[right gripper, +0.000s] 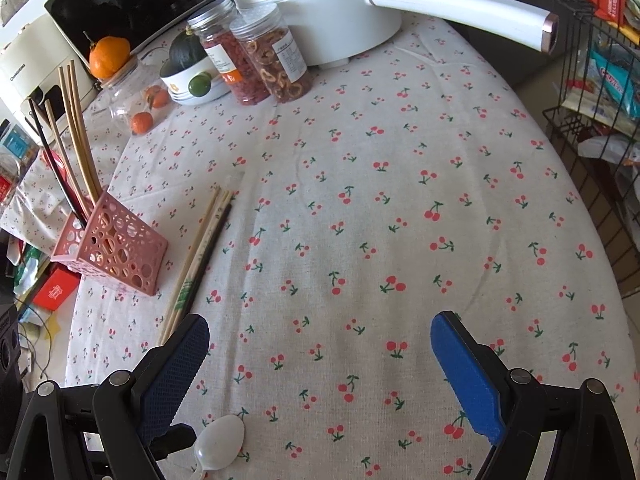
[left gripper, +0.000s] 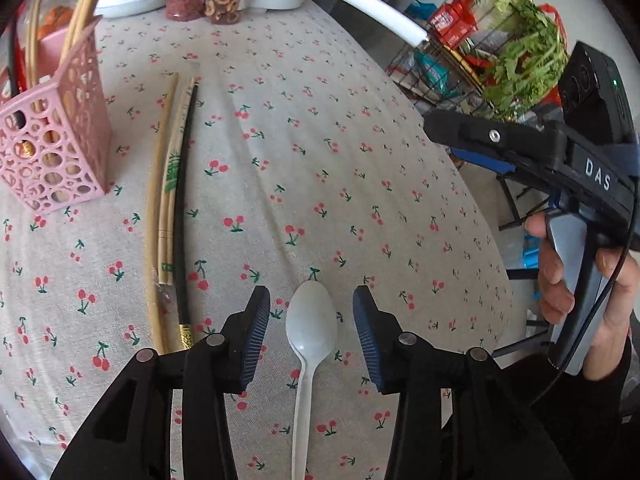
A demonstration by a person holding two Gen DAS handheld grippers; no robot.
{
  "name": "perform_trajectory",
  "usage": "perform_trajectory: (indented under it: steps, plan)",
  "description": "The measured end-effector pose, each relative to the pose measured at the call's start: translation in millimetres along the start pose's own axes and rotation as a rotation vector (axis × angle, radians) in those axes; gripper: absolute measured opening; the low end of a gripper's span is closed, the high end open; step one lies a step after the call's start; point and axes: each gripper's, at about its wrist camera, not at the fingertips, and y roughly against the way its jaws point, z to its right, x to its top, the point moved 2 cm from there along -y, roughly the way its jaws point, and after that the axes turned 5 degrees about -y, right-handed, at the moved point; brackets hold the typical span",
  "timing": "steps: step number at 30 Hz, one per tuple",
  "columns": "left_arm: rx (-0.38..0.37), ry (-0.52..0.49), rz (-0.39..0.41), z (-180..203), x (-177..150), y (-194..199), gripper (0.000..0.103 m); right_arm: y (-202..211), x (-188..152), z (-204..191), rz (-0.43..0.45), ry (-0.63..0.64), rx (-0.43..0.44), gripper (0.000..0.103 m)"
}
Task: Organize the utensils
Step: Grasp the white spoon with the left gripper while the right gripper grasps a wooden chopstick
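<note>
A white plastic spoon (left gripper: 312, 328) lies on the cherry-print tablecloth (left gripper: 320, 140), bowl pointing away from me. My left gripper (left gripper: 311, 294) stands open astride the spoon's bowl, and neither pad touches it. Several chopsticks (left gripper: 172, 200) lie side by side left of the spoon, one of them black. Beyond them a pink perforated holder (left gripper: 52, 148) has several chopsticks standing in it. My right gripper (right gripper: 320, 322) hovers open over bare cloth with nothing between its fingers. The spoon (right gripper: 220, 442) shows at its lower left, the loose chopsticks (right gripper: 200, 256) and holder (right gripper: 116, 248) further left.
At the back stand two jars (right gripper: 256, 60), a white pot with a long handle (right gripper: 460, 4), a bowl with a green squash (right gripper: 188, 76) and oranges. A wire rack (right gripper: 592, 120) with packets and greens stands past the table's right edge. A hand (left gripper: 560, 280) grips the right tool.
</note>
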Motion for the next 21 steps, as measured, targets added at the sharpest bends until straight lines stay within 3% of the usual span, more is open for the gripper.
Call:
perform_trajectory:
  steps: [3,6,10,11,12,16,21]
  plan:
    - [0.056,-0.141,-0.048,23.4,-5.1,-4.0,0.057,1.1,-0.7,4.8,-0.002,-0.010,-0.013,0.094]
    - [0.137,-0.241,-0.102,35.1,-8.7,-12.7,0.057,2.4,0.9,11.3,0.003,-0.033,-0.018,0.094]
    - [0.204,-0.276,-0.176,34.4,-10.9,-28.1,0.056,3.3,2.4,17.4,0.004,-0.056,-0.024,0.094]
    - [0.208,-0.271,-0.180,32.1,-9.9,-31.9,0.052,2.7,2.3,18.4,0.002,-0.058,-0.027,0.094]
    - [0.225,-0.273,-0.163,31.9,-10.4,-32.0,0.037,2.1,2.0,19.0,-0.001,-0.058,-0.031,0.094]
    - [0.204,-0.247,-0.130,26.3,-9.9,-25.4,0.037,0.4,0.3,19.7,-0.012,-0.056,-0.040,0.094]
    - [0.175,-0.186,0.010,12.7,-7.1,23.0,0.036,-4.7,1.5,16.3,-0.020,-0.048,-0.043,0.094]
